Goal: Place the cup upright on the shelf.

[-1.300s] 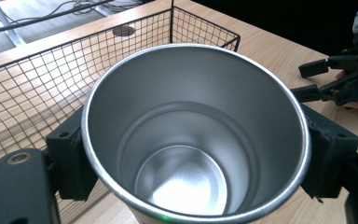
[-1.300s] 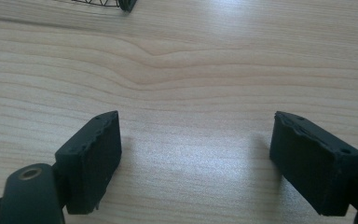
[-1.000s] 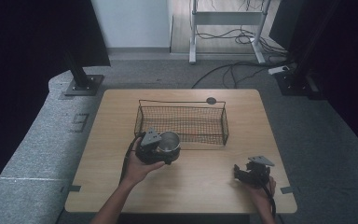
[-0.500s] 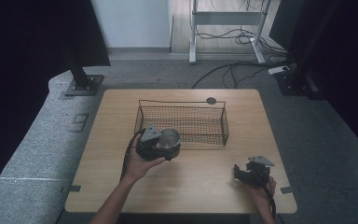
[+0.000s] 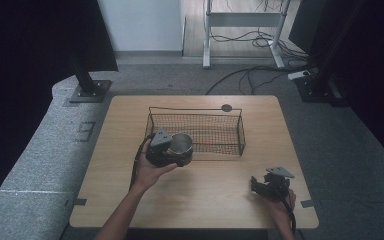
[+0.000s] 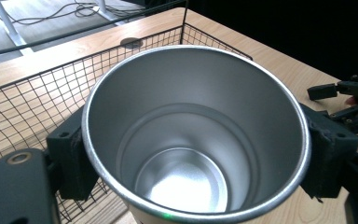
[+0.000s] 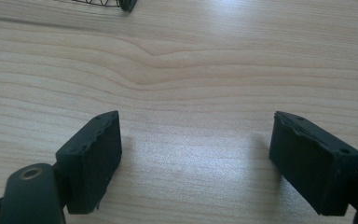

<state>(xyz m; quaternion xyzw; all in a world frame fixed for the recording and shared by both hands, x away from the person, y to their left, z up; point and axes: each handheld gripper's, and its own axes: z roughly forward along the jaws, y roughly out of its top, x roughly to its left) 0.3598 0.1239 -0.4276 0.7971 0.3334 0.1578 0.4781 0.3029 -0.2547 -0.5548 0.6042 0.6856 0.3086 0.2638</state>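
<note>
Holding the steel cup clamped in our left gripper at the wire basket's near edge, we judge only the drop inside remains, while our right gripper rests spread apart on the counter.

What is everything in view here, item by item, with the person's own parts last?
Metal cup: one, silver, empty, clamped in the left claw at the basket's near left edge.
Wire basket: one, black, mid-table, nothing seen inside.
Round disc: one, dark, on the table beyond the basket's far rim.
Table: one, light wood.
Stand bases: two, dark, on the grey floor left and right.
Cables: several, dark, on the floor beyond the table.
Left claw: black, shut on the cup.
Right claw: black, open, low over bare wood at the near right.
</note>
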